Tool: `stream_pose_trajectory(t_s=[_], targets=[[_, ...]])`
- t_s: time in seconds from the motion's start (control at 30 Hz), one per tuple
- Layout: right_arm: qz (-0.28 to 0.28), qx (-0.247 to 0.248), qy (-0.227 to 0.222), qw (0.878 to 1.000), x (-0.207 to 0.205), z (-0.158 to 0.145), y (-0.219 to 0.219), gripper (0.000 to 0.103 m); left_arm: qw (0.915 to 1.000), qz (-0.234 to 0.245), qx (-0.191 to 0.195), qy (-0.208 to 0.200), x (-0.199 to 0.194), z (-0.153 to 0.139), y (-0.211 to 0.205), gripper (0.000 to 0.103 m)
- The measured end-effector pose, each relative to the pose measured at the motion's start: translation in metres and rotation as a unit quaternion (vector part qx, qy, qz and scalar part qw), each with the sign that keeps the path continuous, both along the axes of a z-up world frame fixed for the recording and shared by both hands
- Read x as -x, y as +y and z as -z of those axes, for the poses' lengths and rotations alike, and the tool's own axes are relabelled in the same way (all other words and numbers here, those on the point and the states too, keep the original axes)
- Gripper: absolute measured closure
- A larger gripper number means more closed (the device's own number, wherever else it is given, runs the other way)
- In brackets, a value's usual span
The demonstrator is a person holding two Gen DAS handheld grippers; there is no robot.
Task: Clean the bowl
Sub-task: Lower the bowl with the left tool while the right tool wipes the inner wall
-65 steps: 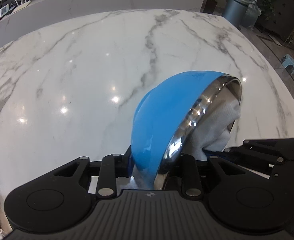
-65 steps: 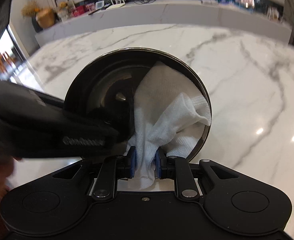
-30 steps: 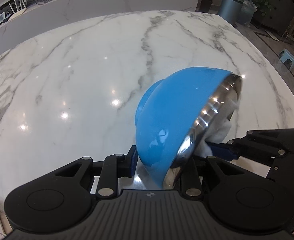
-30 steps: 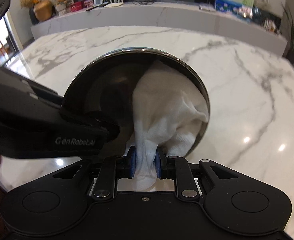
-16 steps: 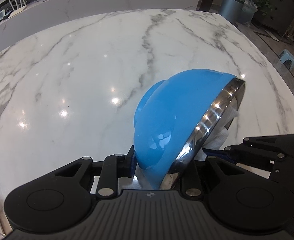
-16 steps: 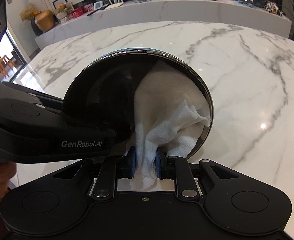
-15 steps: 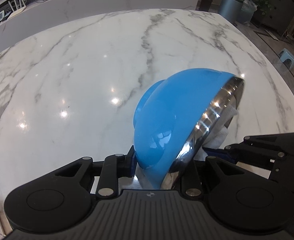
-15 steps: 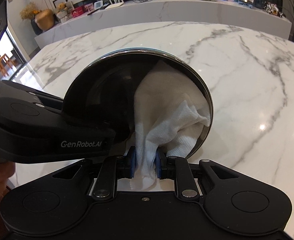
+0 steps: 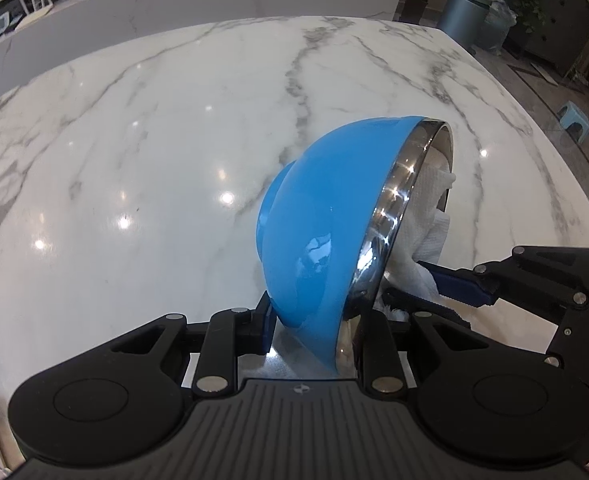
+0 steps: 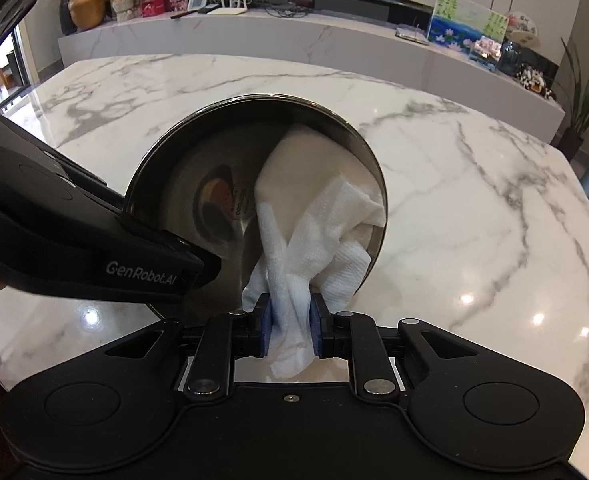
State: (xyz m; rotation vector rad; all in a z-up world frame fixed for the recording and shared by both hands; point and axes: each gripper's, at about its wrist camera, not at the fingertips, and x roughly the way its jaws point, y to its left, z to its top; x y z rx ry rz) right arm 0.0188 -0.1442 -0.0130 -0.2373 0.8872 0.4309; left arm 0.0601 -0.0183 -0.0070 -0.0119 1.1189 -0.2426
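Table: white marble top with grey veins (image 9: 182,128), spread out ahead of and beneath both claws, shiny with spots of reflected light
Bowl: blue outside (image 9: 326,216), bright steel inside (image 10: 214,168), held tipped on edge above the table, its mouth turned toward the right claw; its lower rim sits between the left claw's fingers
Left claw: (image 9: 314,330) closed onto the bowl's rim, one finger against the blue outer wall and the other on the steel inner side; in the right wrist view its black body comes in from the left and meets the bowl's near edge (image 10: 94,240)
Right claw: (image 10: 290,330) clamped tight on a bunched neck of the white cloth, the blue pads pressing it from both sides, just in front of the bowl's lower rim; in the left wrist view its fingers reach in from the right, close beside the bowl's mouth (image 9: 462,284)
Cloth: white, textured paper towel or rag (image 10: 318,216), fanning out from the right claw up into the bowl and lying against the right half of the steel interior; a short tail hangs behind the pads toward the camera
Bowl bottom: a round label or mark shows on the steel floor to the left of the cloth, text too small to read
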Motion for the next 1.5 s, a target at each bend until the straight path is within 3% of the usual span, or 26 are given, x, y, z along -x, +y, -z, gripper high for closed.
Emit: stream_pose_trajectory(t_s=[0.73, 1.0, 1.13, 1.23, 1.3, 1.5], targets=[[-0.008, -0.036, -0.009, 0.999, -0.009, 0.0, -0.002, 0.084, 0.9996, -0.026, 0.0, -0.011, -0.005, -0.001, 0.007, 0.08], [-0.004, -0.032, -0.006, 0.999, -0.009, -0.002, -0.001, 0.085, 0.9988, -0.033, 0.003, -0.036, -0.004, -0.008, 0.012, 0.067], [-0.006, -0.027, -0.008, 1.0, -0.007, -0.002, 0.0, 0.085, 0.9974, -0.038, 0.01, -0.061, -0.002, -0.016, 0.015, 0.067], [-0.006, -0.026, -0.008, 1.0, -0.007, -0.001, 0.0, 0.085, 0.9972, -0.036, 0.011, -0.064, -0.002, -0.019, 0.016, 0.068], [-0.005, -0.03, -0.004, 1.0, -0.007, 0.0, -0.001, 0.085, 0.9976, -0.033, 0.008, -0.06, -0.003, -0.018, 0.014, 0.079], [0.002, -0.049, 0.003, 0.999, -0.008, -0.003, -0.005, 0.084, 0.9977, -0.031, 0.0, -0.06, -0.004, -0.017, 0.013, 0.082]])
